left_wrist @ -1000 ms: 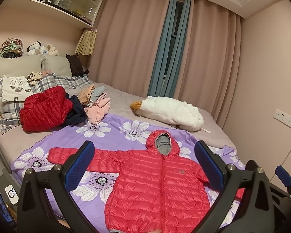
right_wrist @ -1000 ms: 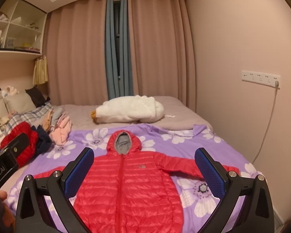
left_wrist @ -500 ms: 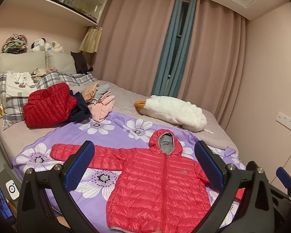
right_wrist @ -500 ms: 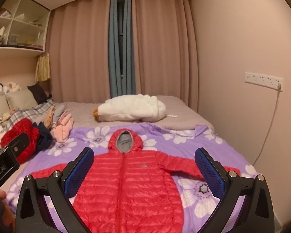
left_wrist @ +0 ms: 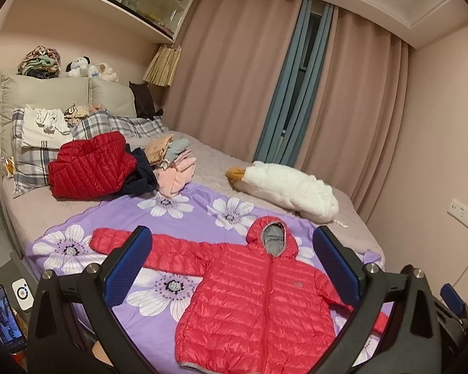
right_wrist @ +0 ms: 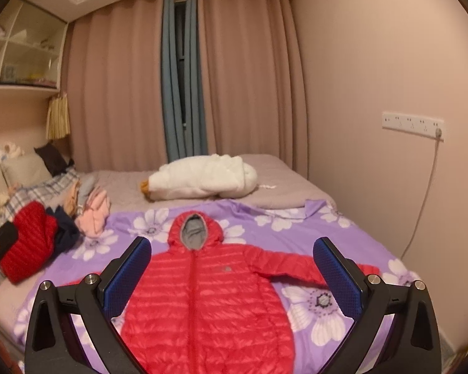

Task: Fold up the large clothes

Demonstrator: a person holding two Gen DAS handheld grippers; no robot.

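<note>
Red hooded puffer jacket (left_wrist: 259,308) lies flat, front up and zipped, on the purple flowered sheet (left_wrist: 115,215) that covers the near part of the bed (left_wrist: 209,155). Long axis runs from the near edge of the bed toward the curtain side: hem near, hood (right_wrist: 194,230) far, grey lining showing. Both sleeves are spread roughly square to the body. One sleeve (left_wrist: 146,249) runs toward the headboard side, cuff well short of that edge of the sheet. The other sleeve (right_wrist: 293,265) runs toward the wall side, its cuff hidden behind a finger in the right wrist view.

Left hand-held gripper (left_wrist: 234,268): jaws wide apart, nothing between them, hovering above the near edge of the bed over the jacket's headboard-side half. Right hand-held gripper (right_wrist: 234,269): jaws also wide apart, holding nothing, above the jacket body and wall-side sleeve. Neither touches the fabric.

Room around the jacket: bare sheet on both sides of the body and beyond the hood. Past the sheet's far edge a white goose plush (right_wrist: 202,180) lies across the bed, apart from the hood. Toward the headboard corner there's a folded dark-red puffer (left_wrist: 90,165) next to a navy garment (left_wrist: 140,174) and a pile of pink clothes (left_wrist: 174,171), all clear of the spread sleeve. Plaid pillows (left_wrist: 31,155) sit behind them. A phone (left_wrist: 4,318) stands off the near headboard-side corner of the bed.
</note>
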